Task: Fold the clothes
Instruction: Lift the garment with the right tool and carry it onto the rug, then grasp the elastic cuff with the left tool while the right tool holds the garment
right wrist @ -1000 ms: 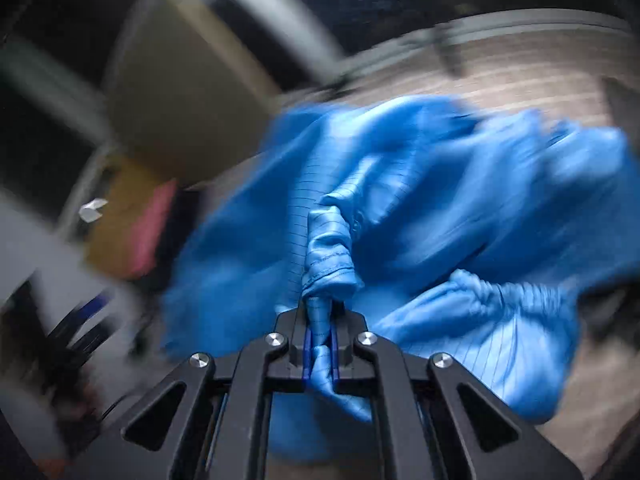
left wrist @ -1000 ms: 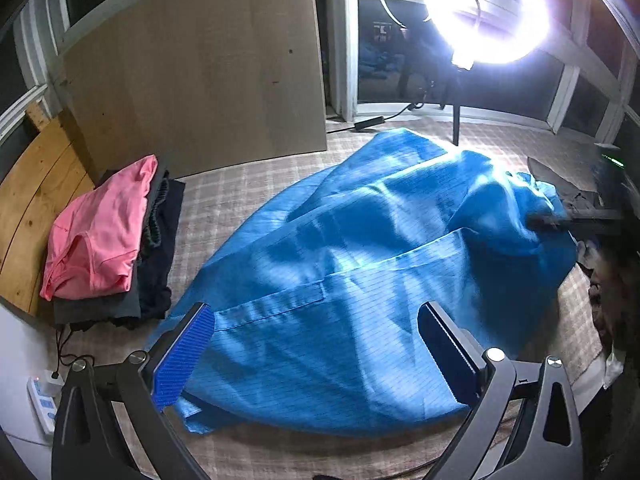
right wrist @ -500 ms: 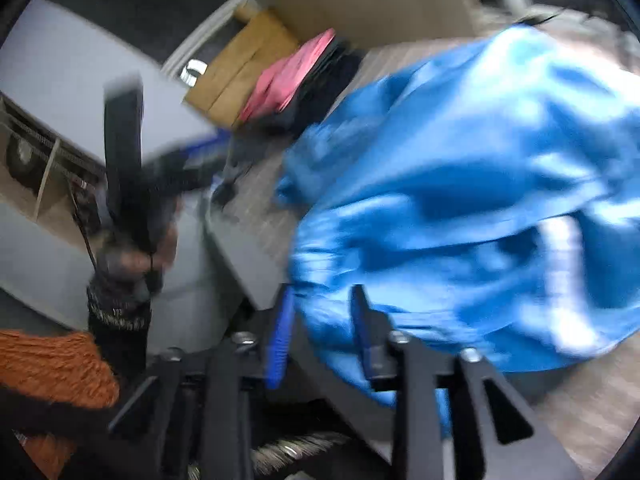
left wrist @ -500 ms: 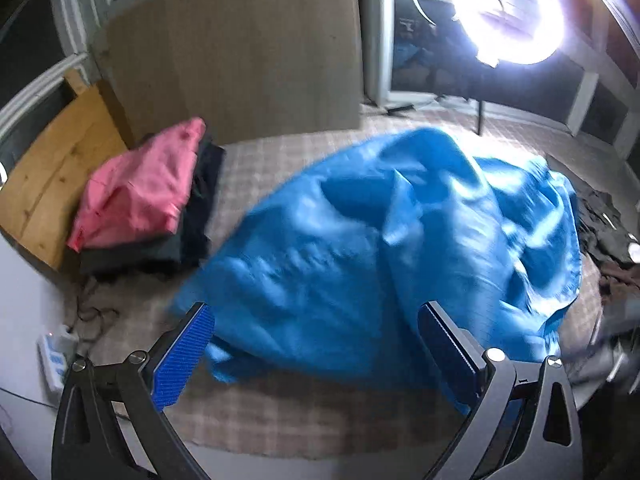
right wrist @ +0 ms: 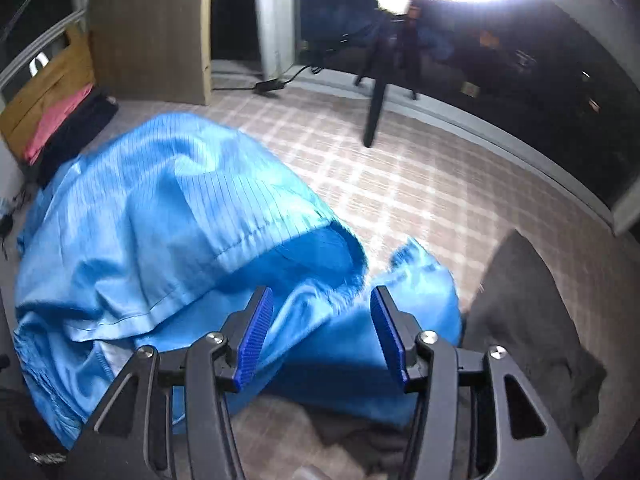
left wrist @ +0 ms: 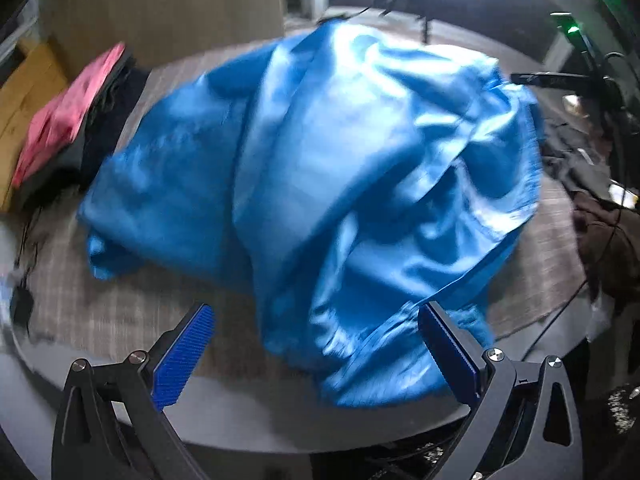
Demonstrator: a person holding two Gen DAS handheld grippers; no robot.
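Note:
A large blue garment (left wrist: 320, 168) lies crumpled in a heap on the plaid-covered table (left wrist: 100, 304). It also fills the left of the right wrist view (right wrist: 168, 240). My left gripper (left wrist: 316, 356) is open and empty, with the garment's near edge hanging between its fingers over the table's front. My right gripper (right wrist: 322, 332) is open and empty just above a fold of the garment at its right end.
A stack of folded clothes, pink (left wrist: 68, 112) on dark ones, sits at the table's back left. A dark grey garment (right wrist: 528, 312) lies right of the blue one. A ring light on a tripod (right wrist: 376, 100) stands at the back. Cables and dark clothes (left wrist: 600, 232) lie at the right.
My right gripper let go of the blue garment's bunched edge and opened. The garment dropped into a heap nearer the table's front. Both cameras swung.

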